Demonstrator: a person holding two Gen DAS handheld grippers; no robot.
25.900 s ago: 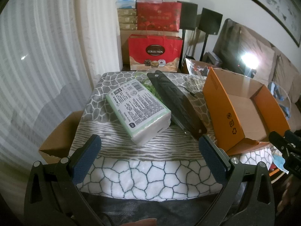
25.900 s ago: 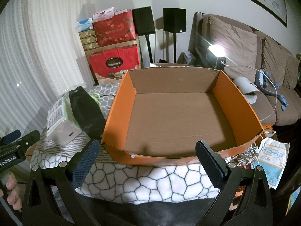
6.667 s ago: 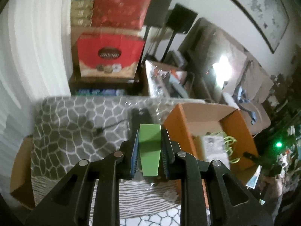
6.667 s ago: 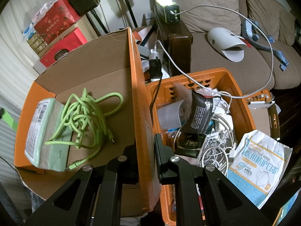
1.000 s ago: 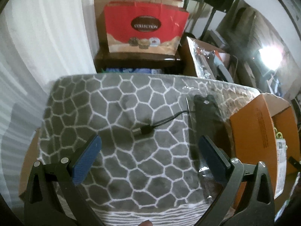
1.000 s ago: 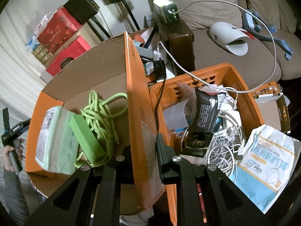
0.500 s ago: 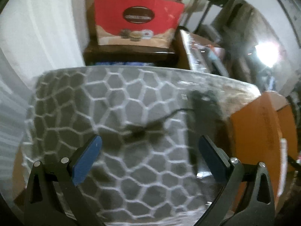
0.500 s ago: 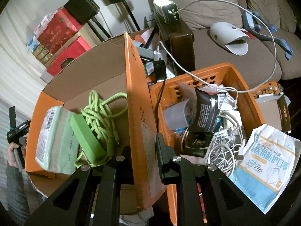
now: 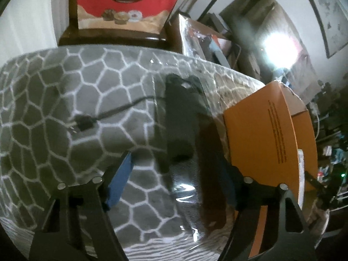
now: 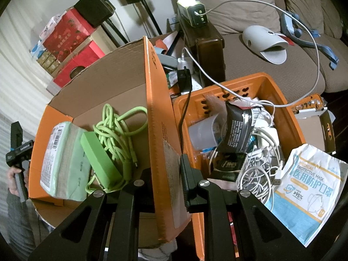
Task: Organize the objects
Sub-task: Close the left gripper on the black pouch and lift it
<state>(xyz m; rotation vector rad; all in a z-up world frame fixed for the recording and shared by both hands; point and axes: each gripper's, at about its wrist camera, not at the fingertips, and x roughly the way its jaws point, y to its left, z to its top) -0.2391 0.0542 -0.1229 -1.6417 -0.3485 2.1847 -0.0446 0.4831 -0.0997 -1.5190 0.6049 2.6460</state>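
A long black object in a clear plastic sleeve [image 9: 184,117] lies on the grey patterned cloth [image 9: 54,100]. My left gripper [image 9: 174,171] is open with its jaws on either side of the sleeve's near part. The orange cardboard box [image 9: 267,134] stands just right of it. My right gripper [image 10: 166,174] is shut on the box's right wall [image 10: 158,113]. Inside the box lie a tissue pack [image 10: 58,152], a green block [image 10: 100,158] and a green cable [image 10: 121,130].
A black plug and cord [image 9: 87,124] lie on the cloth left of the sleeve. A red gift bag [image 9: 124,2] stands behind the table. An orange plastic basket [image 10: 278,108] full of cables and packets sits right of the box, with a mask packet [image 10: 304,191] beside it.
My left gripper has moved right and down over the black sleeved object, with its jaws narrower than before. The right gripper still holds the box wall.
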